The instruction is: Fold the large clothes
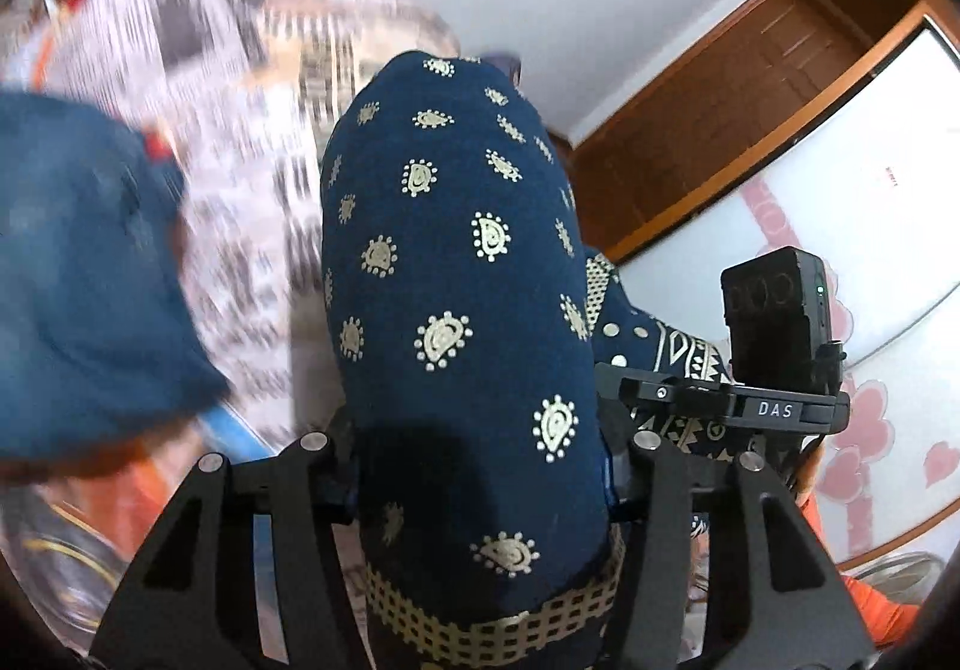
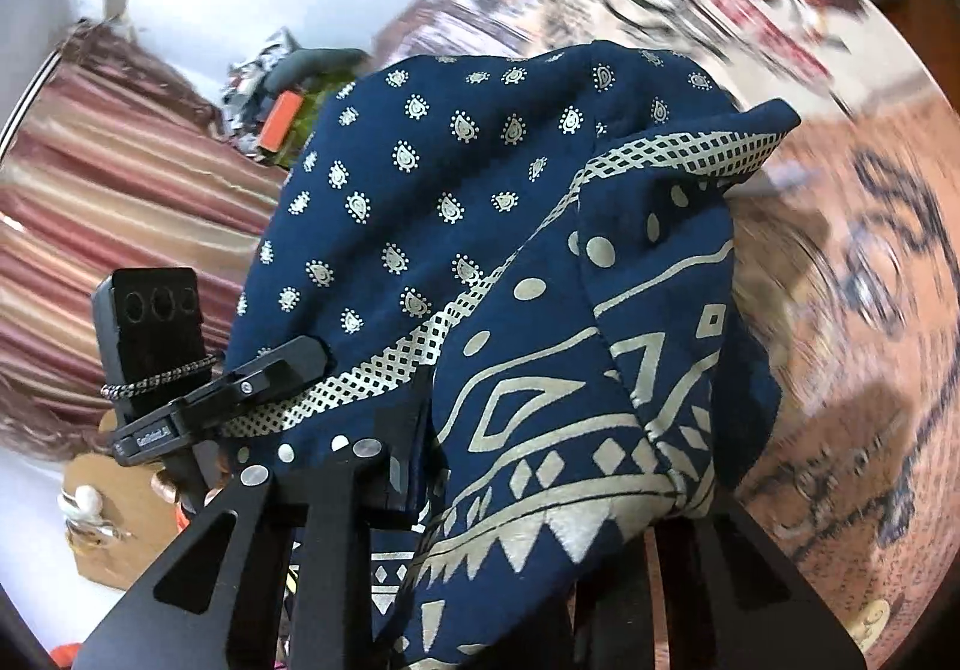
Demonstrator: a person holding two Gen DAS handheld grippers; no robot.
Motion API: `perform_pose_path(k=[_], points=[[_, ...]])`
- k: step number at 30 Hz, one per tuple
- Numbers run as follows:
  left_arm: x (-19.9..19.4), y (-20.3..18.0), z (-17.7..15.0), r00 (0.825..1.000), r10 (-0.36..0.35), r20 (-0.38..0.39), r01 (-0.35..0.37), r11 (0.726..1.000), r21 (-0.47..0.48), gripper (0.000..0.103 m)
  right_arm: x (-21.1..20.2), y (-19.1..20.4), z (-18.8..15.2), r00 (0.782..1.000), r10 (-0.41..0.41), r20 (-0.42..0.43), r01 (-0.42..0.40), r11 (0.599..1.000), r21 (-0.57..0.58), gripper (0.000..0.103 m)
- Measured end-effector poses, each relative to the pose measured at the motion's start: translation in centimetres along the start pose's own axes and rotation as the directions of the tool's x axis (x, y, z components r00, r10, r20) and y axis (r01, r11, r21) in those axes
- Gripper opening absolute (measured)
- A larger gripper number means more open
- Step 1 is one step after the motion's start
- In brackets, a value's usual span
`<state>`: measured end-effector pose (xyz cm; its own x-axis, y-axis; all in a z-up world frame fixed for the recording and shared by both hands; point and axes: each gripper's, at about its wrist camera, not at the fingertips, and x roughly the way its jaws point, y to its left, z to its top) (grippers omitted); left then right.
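Left wrist view: the left gripper [image 1: 480,490] has its jaws clamped on a bunch of the navy cloth [image 1: 456,262], which bulges up between the two black fingers [image 1: 288,496] and fills the middle of the frame. The cloth carries small gold paisley marks and a gold checked band low down. It runs off to the right, where the right gripper [image 1: 720,406] shows as a black bar with a small black box standing on it, a gold-patterned border of the cloth against it. Behind, blurred, lie a black-and-white patterned cover [image 1: 240,141] and a blue cloth [image 1: 78,262] at left. A wooden door [image 1: 720,129] stands at right beside a white panel with pink hearts [image 1: 870,250].

Right wrist view: the right gripper [image 2: 510,496] holds the same cloth [image 2: 456,202]; the fabric drapes thickly over the jaws and hides the tips, so the pads cannot be seen, but the jaws stand nearly together with the cloth bunched between them. The border with gold triangles and diamonds hangs over the right side. The left gripper [image 2: 252,388] reaches into the cloth's checked band at left. A striped curtain [image 2: 120,202] hangs at left; an orange patterned cover [image 2: 870,310] blurs at right.
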<state>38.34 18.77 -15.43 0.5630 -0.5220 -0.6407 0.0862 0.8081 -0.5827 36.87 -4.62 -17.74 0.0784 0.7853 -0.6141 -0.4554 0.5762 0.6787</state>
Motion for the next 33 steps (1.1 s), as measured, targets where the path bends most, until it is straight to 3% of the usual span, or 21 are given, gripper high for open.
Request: perform_pose_path(k=[8, 13, 19, 24, 29, 31, 33], points=[[-8.5, 3.5, 3.9, 0.982, 0.062, 0.178, -0.066, 0.998, 0.014, 0.054, 3.7, 7.6, 3.0, 0.999, 0.044, 0.026, -0.040, 0.988, -0.150, 0.023], [-12.3, 9.7, 5.1, 0.965, 0.118, 0.233, -0.105, 0.992, -0.067, 0.054, 9.8, 11.5, 5.2, 0.999, 0.052, -0.004, -0.051, 0.974, -0.223, 0.023], [-13.4, 17.1, 5.1, 0.946, 0.226, 0.231, -0.188, 0.966, -0.176, 0.054, 18.2, 12.7, 6.8, 0.996, 0.036, -0.077, -0.052, 0.974, -0.221, 0.023], [-11.6, 23.3, 3.8, 0.933, 0.329, 0.143, -0.288, 0.926, -0.245, 0.056, 23.3, 11.0, 6.4, 0.989, -0.063, -0.138, 0.031, 0.975, -0.220, 0.029], [-11.6, 25.5, 2.3, 0.940, 0.310, 0.144, -0.270, 0.932, -0.241, 0.068, 22.6, 7.8, 5.9, 0.988, -0.004, -0.155, -0.014, 0.993, -0.115, 0.043], [-11.7, 25.3, 2.0, 0.938, 0.321, 0.130, -0.285, 0.928, -0.240, 0.070, 21.4, 7.4, 5.6, 0.986, -0.063, -0.151, 0.045, 0.992, -0.121, 0.056], [-12.2, 23.9, 1.8, 0.929, 0.348, 0.127, -0.312, 0.920, -0.238, 0.070, 19.2, 7.8, 5.0, 0.983, -0.139, -0.122, 0.117, 0.979, -0.167, 0.059]])
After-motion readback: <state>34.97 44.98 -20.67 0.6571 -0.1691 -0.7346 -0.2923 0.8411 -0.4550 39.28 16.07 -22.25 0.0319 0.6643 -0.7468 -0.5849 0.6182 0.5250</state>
